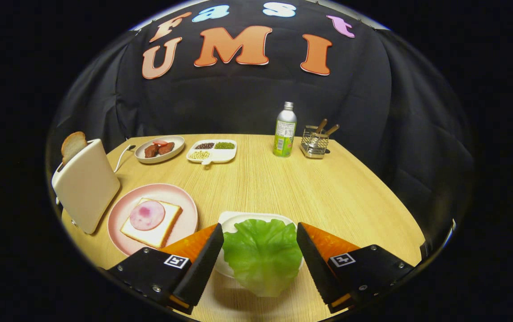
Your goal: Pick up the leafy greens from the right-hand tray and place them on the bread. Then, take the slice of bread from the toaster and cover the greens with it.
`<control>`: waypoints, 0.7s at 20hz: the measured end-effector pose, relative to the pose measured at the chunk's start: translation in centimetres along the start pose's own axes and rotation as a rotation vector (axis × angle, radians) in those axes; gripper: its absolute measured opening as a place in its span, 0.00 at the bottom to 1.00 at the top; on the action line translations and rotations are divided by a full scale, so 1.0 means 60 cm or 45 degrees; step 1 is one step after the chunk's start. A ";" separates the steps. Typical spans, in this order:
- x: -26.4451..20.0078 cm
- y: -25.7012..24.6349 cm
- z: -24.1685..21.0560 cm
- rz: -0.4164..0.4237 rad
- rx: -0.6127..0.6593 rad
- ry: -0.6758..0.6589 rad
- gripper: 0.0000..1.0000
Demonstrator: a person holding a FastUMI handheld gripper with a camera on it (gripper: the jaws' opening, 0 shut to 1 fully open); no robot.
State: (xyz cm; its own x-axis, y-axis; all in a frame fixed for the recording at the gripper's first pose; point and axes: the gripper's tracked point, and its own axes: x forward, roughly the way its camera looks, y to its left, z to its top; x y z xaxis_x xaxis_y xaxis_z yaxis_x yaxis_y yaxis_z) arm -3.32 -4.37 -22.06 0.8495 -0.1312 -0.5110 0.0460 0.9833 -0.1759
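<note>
A green lettuce leaf (263, 255) lies on a small white tray (238, 218), with its near end hanging over the tray's front rim. My gripper (259, 226) is open, one finger on each side of the leaf, and the inner faces sit right at the leaf's edges. To the left of the fingers, a pink plate (122, 210) holds a slice of bread (167, 226) topped with a round pink slice of ham (147, 215). Further left stands a cream toaster (85, 185), and a slice of bread (73, 144) sticks up from its slot.
At the back of the wooden table (283, 188) are a plate of meat pieces (159, 149), a divided white dish of beans (212, 150), a green-labelled bottle (285, 129) and a wire holder with utensils (315, 141). The toaster's cord (123, 156) runs behind it.
</note>
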 end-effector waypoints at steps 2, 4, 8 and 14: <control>0.009 -0.003 -0.014 -0.001 -0.011 0.040 0.99; 0.013 -0.003 -0.022 -0.001 -0.017 0.064 0.99; 0.021 -0.006 -0.042 0.001 -0.018 0.108 0.99; 0.035 -0.007 -0.061 0.003 -0.018 0.157 0.99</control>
State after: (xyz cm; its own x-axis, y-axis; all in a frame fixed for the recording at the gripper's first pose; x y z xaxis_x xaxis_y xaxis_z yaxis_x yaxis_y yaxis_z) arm -3.48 -5.50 -26.14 0.7785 -0.1443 -0.6108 0.0360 0.9819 -0.1861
